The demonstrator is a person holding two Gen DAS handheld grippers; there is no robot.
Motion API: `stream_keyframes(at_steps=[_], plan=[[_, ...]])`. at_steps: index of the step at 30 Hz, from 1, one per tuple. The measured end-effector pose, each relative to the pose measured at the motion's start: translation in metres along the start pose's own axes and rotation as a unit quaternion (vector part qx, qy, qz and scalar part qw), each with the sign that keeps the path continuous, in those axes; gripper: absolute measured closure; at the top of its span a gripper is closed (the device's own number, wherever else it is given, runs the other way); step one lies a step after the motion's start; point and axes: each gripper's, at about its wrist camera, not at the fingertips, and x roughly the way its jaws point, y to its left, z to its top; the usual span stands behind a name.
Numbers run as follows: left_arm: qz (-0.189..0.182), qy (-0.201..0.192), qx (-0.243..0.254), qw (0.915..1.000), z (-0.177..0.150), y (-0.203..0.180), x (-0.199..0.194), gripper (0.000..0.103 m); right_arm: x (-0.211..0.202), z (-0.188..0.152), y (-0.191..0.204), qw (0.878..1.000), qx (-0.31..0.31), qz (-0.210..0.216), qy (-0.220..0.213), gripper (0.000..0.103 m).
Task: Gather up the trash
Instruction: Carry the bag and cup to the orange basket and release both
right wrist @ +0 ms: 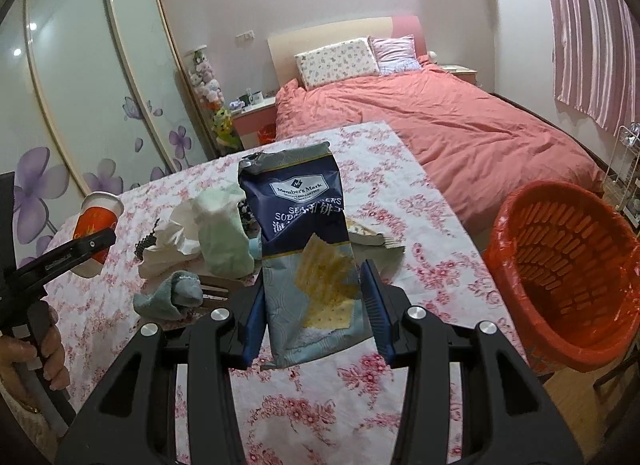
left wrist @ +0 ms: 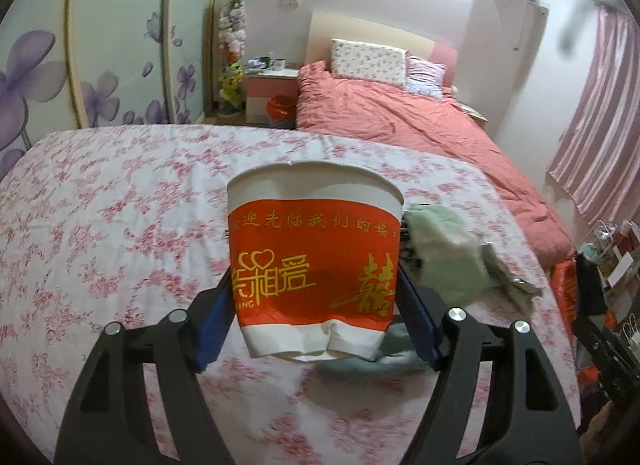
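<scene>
My left gripper [left wrist: 316, 297] is shut on a red and white paper cup [left wrist: 314, 261], crushed at its base, held upright above the floral-clothed table [left wrist: 100, 225]. The cup also shows in the right wrist view [right wrist: 96, 221] at the left, in the left gripper [right wrist: 76, 249]. My right gripper [right wrist: 314, 309] is shut on a blue cracker bag [right wrist: 304, 249], held upright above the table [right wrist: 420, 257]. A red trash basket [right wrist: 568, 281] with a red liner stands at the table's right side.
On the table lie a pale green cloth [right wrist: 222, 229], crumpled white tissue [right wrist: 172, 241], a teal sock [right wrist: 172, 293] and a flat wrapper [right wrist: 372, 239]. A bed with a pink cover [right wrist: 460, 133] stands beyond. A wardrobe [right wrist: 80, 85] is at the left.
</scene>
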Motion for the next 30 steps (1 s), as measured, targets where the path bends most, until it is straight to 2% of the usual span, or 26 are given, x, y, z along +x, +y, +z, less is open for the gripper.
stream_keyframes(at_steps=[18, 30], plan=[[-0.069, -0.014, 0.068, 0.9952, -0.007, -0.088, -0.032, 0.03, -0.033, -0.001, -0.044, 0.998, 0.035, -0.026, -0.035, 0.059], [-0.136, -0.001, 0.11, 0.9846, -0.023, -0.165, -0.033, 0.03, -0.053, 0.001, -0.099, 0.993, 0.077, -0.063, -0.06, 0.059]])
